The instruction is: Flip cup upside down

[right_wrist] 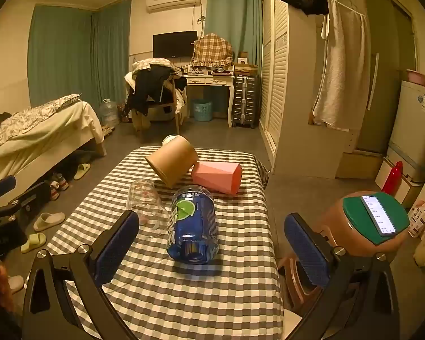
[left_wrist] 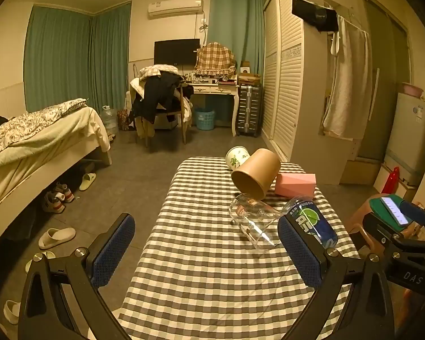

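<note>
Several cups lie on their sides on the checkered table (left_wrist: 201, 269) (right_wrist: 184, 297). A clear glass cup (left_wrist: 253, 223) (right_wrist: 148, 206) lies nearest the left side. A blue printed cup (left_wrist: 316, 222) (right_wrist: 192, 226) lies beside it. A brown paper cup (left_wrist: 256, 177) (right_wrist: 172, 163) leans on a pink faceted cup (left_wrist: 296, 184) (right_wrist: 219, 177). A white flowered cup (left_wrist: 236, 157) (right_wrist: 170, 140) lies at the far edge. My left gripper (left_wrist: 206, 250) is open and empty, short of the glass cup. My right gripper (right_wrist: 212, 248) is open and empty, with the blue cup just ahead between its fingers.
A brown stool (right_wrist: 362, 226) with a green pad and a phone (right_wrist: 378, 214) stands right of the table. A bed (left_wrist: 36, 147) and slippers (left_wrist: 56, 236) are on the left. A wardrobe (left_wrist: 291, 85) and a fridge (right_wrist: 413, 130) stand to the right.
</note>
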